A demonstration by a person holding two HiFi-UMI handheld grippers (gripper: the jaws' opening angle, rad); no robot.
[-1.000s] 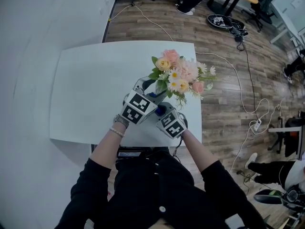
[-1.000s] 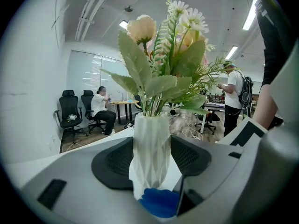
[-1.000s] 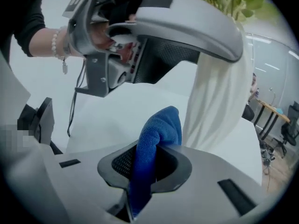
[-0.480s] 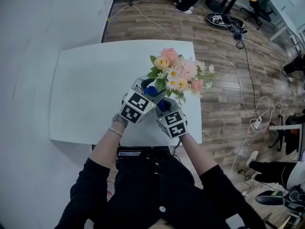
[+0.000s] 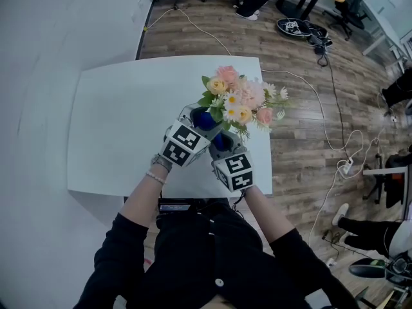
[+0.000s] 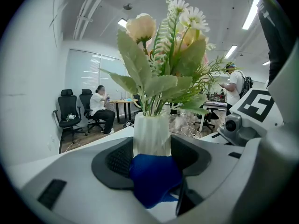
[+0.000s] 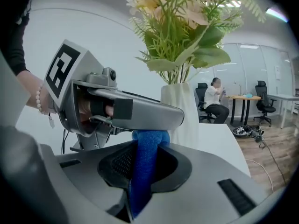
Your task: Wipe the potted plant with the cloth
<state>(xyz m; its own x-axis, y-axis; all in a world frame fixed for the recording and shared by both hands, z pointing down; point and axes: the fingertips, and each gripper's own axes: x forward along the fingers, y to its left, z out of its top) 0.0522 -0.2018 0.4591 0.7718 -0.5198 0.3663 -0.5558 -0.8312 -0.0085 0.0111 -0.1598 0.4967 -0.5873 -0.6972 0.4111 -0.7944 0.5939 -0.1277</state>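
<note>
The potted plant (image 5: 241,102), pink and yellow flowers in a white ribbed pot (image 6: 150,132), stands near the right edge of the white table (image 5: 122,121). My left gripper (image 6: 150,148) has its pads against both sides of the pot. My right gripper (image 7: 145,164) is shut on a blue cloth (image 7: 144,171). That cloth (image 5: 206,118) lies against the pot's near side, just under the leaves. In the right gripper view one left jaw crosses in front of the pot (image 7: 187,111). In the head view both grippers hide most of the pot.
The table's right edge (image 5: 267,140) is close beside the plant. Cables (image 5: 322,108) run over the wooden floor to the right. Office chairs (image 6: 70,115) and a seated person (image 6: 100,108) at a desk are in the background, and another person (image 6: 236,85) stands at the right.
My right gripper has risen and rolled, carrying the blue cloth up the pot's near side toward the leaves. The left gripper and the plant have stayed put.
</note>
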